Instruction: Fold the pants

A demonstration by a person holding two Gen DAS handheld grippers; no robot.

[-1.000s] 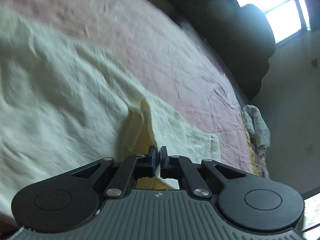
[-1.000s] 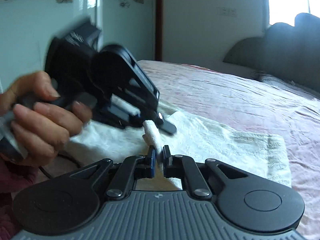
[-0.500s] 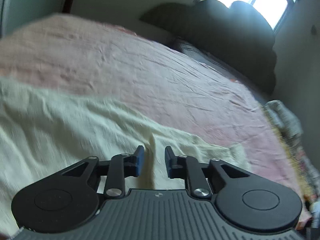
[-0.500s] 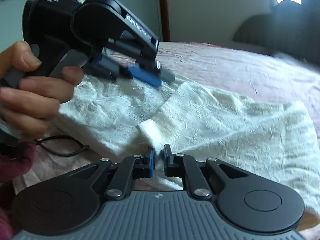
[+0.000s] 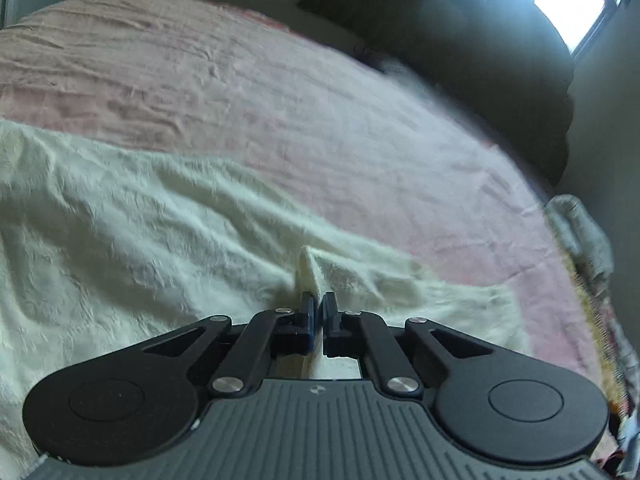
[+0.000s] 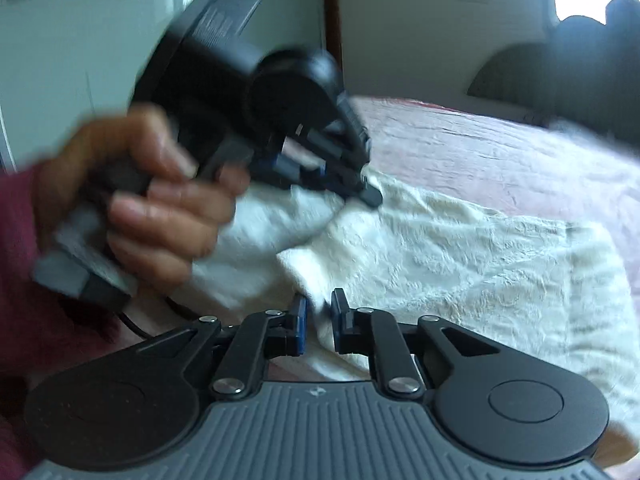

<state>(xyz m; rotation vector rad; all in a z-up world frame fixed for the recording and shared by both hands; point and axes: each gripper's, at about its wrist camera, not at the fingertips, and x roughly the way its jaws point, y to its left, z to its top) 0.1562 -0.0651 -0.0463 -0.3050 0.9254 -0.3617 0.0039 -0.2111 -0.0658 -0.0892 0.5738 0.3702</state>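
beyond the cream pants [image 5: 168, 240] the pink bed [image 5: 280, 112] lies open; a dark headboard [image 5: 480, 60] blocks its far end.

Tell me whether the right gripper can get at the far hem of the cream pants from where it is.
Probably yes. The right gripper sits at the near edge of the cream pants, jaws having just opened, cloth between them. The far hem lies flat on the pink bedsheet, nothing blocking.

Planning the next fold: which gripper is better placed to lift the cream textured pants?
Probably left. The left gripper is shut on a pinched ridge of the cream textured pants; the right gripper has just been opening its jaws, cloth loose between them.
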